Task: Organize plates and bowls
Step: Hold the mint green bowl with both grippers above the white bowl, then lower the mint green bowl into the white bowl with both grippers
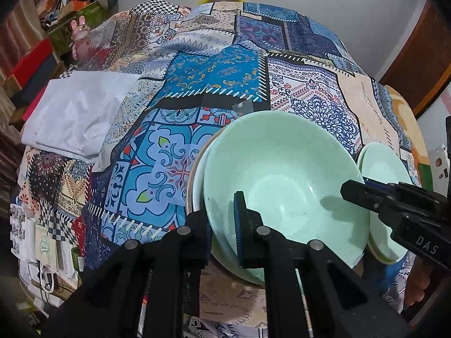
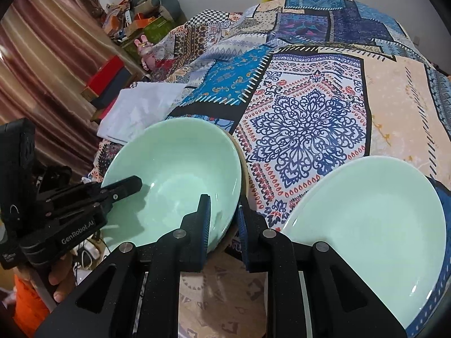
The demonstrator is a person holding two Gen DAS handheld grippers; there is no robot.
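Observation:
A large pale green bowl (image 1: pixel 284 180) (image 2: pixel 174 174) sits nested on a stack of other bowls (image 1: pixel 195 174) on the patchwork tablecloth (image 1: pixel 220 73). My left gripper (image 1: pixel 224 219) (image 2: pixel 132 186) is shut on the bowl's near-left rim, one finger inside and one outside. My right gripper (image 2: pixel 224 222) (image 1: pixel 349 190) straddles the opposite rim. Its inner pad lies against the bowl's inside and a narrow gap shows at the outer pad, so it stands slightly open. A pale green plate (image 2: pixel 366 217) (image 1: pixel 386 166) lies just right of the bowl, on top of another plate.
A folded white cloth (image 1: pixel 76 118) (image 2: pixel 141 107) lies on the table's left side. Boxes and clutter (image 1: pixel 64 5) stand beyond the far-left edge by a curtain (image 2: pixel 50 64). A hand (image 2: pixel 59 281) holds the left gripper. The cloth's middle and far part carry nothing.

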